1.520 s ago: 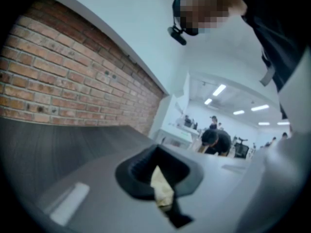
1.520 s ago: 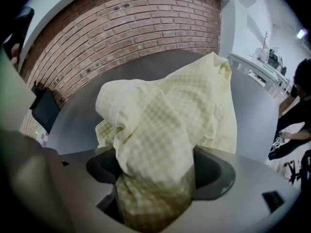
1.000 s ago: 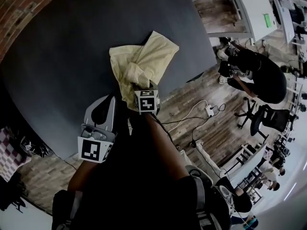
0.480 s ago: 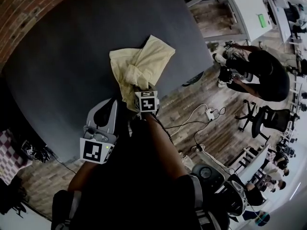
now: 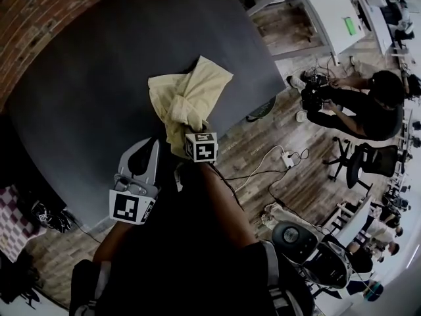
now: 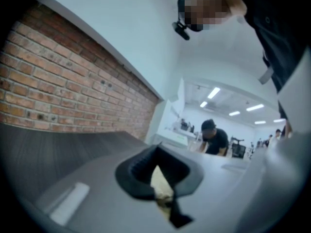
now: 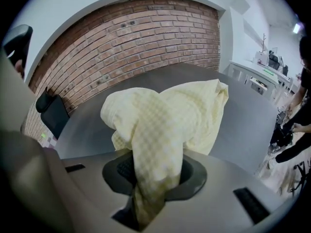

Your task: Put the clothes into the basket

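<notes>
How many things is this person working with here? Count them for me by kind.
yellow cloth: 1
grippers: 2 (left gripper, right gripper)
dark table: 1
Total: 4

No legible txt, nos. or brand names anywhere. The marker cube point(image 5: 129, 206) at lower left and the second marker cube point(image 5: 201, 146) near centre show only b/w square patterns (no letters, no digits). A small green panel point(image 5: 348, 25) at top right is too small to read.
</notes>
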The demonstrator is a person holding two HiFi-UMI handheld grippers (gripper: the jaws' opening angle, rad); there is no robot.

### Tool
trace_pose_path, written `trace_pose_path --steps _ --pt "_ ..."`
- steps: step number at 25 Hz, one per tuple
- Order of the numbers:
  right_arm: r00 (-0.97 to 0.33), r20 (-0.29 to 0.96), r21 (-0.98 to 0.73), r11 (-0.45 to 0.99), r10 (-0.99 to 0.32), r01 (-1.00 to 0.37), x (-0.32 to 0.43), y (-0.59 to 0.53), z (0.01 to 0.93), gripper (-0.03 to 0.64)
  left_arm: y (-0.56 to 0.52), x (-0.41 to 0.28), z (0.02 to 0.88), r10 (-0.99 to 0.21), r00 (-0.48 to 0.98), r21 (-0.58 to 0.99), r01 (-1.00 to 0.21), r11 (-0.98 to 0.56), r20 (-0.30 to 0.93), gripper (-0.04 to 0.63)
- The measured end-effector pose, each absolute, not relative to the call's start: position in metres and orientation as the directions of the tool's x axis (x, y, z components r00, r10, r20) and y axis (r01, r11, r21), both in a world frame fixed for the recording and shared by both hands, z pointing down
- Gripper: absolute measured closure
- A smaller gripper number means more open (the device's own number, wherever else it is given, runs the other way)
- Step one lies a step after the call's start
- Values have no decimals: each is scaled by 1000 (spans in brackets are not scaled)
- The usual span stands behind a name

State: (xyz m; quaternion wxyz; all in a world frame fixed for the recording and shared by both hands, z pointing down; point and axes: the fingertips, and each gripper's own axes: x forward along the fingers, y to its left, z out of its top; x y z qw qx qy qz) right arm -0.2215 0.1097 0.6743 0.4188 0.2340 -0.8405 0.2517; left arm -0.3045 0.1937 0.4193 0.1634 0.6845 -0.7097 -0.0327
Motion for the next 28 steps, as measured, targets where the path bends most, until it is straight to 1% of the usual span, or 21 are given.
trace_pose_path --steps 11,23,28 --pt "-621 758 -274 767 -199 -580 -201 116 641 514 207 -273 396 -989 -46 222 -972 78 144 592" --pt "-679 700 -254 812 -221 -526 -170 117 597 517 208 -247 367 -993 -81 179 -979 95 84 592" --pt "-713 656 -254 818 -246 -516 -155 109 573 517 203 -234 358 -994 -88 178 -979 99 71 592"
